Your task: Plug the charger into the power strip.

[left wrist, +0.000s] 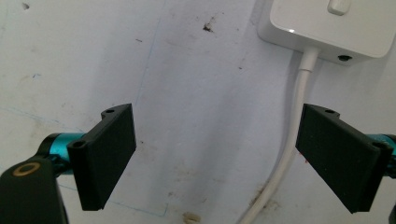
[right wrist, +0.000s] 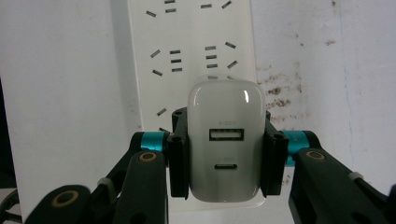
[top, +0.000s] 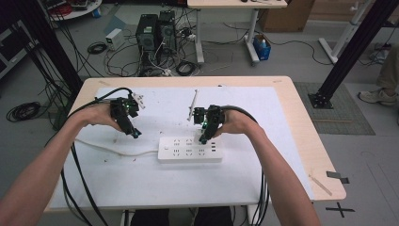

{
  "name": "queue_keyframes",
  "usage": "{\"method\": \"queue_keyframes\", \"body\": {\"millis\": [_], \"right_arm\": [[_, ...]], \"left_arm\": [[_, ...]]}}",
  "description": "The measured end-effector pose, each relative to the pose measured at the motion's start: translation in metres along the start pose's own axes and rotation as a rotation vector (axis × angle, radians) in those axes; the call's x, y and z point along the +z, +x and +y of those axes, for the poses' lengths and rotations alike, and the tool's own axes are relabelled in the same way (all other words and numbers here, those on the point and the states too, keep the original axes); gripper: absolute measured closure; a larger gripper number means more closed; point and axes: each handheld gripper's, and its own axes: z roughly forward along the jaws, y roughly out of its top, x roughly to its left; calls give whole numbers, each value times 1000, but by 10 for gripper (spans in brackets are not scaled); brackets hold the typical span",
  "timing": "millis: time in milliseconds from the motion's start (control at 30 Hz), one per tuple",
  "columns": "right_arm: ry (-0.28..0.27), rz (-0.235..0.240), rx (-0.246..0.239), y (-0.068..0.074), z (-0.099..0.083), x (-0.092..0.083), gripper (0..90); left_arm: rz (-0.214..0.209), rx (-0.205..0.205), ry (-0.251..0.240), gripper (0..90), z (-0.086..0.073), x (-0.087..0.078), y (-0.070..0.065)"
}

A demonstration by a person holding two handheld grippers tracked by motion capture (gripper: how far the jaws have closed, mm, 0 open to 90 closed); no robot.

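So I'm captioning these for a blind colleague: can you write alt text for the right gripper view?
A white USB charger is clamped between the black jaws of the right tool, held over a white power strip on a scuffed white table. The charger's two ports face the camera.

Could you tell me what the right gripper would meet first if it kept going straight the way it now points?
Most likely the white power strip: the right gripper, shut on a white charger, points down at its socket face, so the charger would touch first. The remaining gap is unclear.

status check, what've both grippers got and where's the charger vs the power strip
Right gripper shut on white charger, over power strip. Left gripper open, empty, astride strip's cord. Nothing blocking the sockets.
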Motion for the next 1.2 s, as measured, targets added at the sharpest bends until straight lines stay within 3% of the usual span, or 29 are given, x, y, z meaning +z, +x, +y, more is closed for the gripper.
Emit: {"method": "queue_keyframes", "body": {"millis": [767,1200], "right_arm": [[82,-13,-91,-1,6,12,624],[76,-14,-117,0,6,12,626]], "left_arm": [[21,5,-17,123,-2,-6,-6],[15,13,-16,123,1,-6,-12]]}}
